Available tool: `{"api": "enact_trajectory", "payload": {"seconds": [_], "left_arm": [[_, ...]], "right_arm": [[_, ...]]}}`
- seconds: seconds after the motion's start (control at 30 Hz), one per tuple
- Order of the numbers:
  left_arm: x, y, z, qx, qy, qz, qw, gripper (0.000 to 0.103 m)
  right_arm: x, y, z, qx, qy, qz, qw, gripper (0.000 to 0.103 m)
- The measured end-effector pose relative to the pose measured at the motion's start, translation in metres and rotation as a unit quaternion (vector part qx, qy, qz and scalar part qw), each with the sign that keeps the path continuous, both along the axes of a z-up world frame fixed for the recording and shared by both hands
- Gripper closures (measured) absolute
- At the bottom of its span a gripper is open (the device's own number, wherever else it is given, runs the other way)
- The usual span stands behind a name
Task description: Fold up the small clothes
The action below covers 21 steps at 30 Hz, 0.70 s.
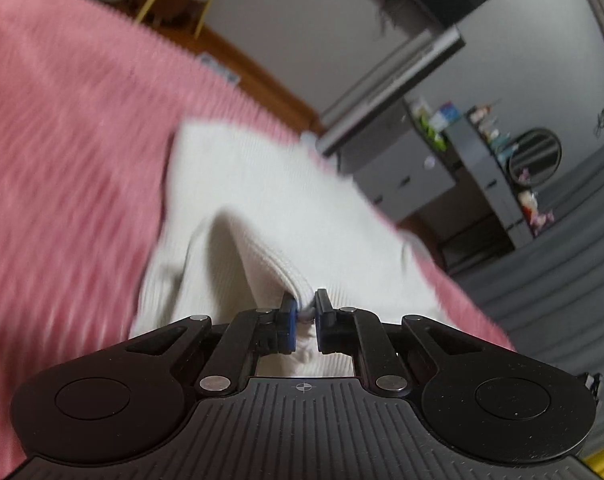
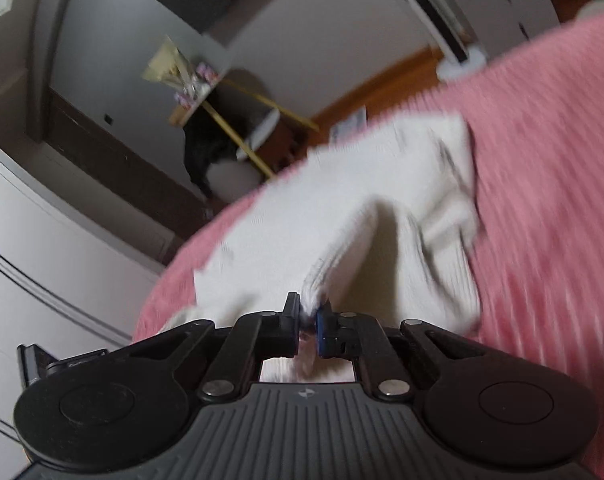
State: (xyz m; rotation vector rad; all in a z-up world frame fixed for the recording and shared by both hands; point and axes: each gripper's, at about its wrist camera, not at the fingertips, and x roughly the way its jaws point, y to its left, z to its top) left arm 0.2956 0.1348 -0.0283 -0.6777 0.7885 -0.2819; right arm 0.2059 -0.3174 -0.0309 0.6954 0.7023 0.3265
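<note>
The left tool (image 1: 305, 307) pinches a hemmed edge of the white ribbed garment (image 1: 253, 184), and the right tool (image 2: 310, 311) pinches another bunched edge (both views are blurred). The garment lies on a pink ribbed cover (image 1: 61, 140).

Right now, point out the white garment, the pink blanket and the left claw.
white garment (image 1: 253, 184), left wrist view, on its flat ribbed panel.
pink blanket (image 1: 61, 140), left wrist view, on the bare stretch beside the garment.
left claw (image 1: 305, 314), left wrist view, midway between fingertips, pinching the hem.
</note>
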Motion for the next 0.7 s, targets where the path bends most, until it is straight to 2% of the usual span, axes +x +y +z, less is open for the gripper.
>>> {"api": "enact_trajectory", "payload": {"seconds": [0.13,0.3,0.4,0.47,0.5,0.53,0.6,0.67,0.7], "left_arm": [[0.036,0.002,0.024,0.026,-0.04,0.02,0.9986,0.092],[0.093,0.003,0.015,0.046,-0.024,0.048,0.9975,0.092],[0.122,0.01,0.001,0.059,-0.008,0.091,0.9941,0.092],[0.126,0.013,-0.008,0.083,0.001,0.118,0.9895,0.084],[0.124,0.014,-0.011,0.087,-0.006,0.106,0.9905,0.077],[0.12,0.013,-0.014,0.09,-0.012,0.083,0.9924,0.063],[0.11,0.004,-0.022,0.11,-0.025,0.02,0.9934,0.051],[0.104,-0.007,-0.03,0.137,-0.026,-0.036,0.9896,0.046],[0.103,-0.013,-0.034,0.154,-0.022,-0.049,0.9867,0.04]], "right_arm": [[0.043,0.003,0.026,-0.051,-0.046,-0.028,0.997,0.096],[0.11,0.012,0.038,-0.138,-0.074,-0.078,0.985,0.097],[0.142,0.021,0.031,-0.189,-0.093,-0.104,0.972,0.097],[0.16,0.022,0.021,-0.206,-0.077,-0.121,0.968,0.095],[0.164,0.02,0.017,-0.208,-0.067,-0.126,0.968,0.094],[0.165,0.018,0.013,-0.203,-0.062,-0.119,0.97,0.093],[0.159,0.017,0.007,-0.2,-0.066,-0.092,0.973,0.085],[0.155,0.02,-0.002,-0.233,-0.063,-0.049,0.969,0.081],[0.155,0.023,-0.006,-0.253,-0.057,-0.032,0.965,0.079]]}}
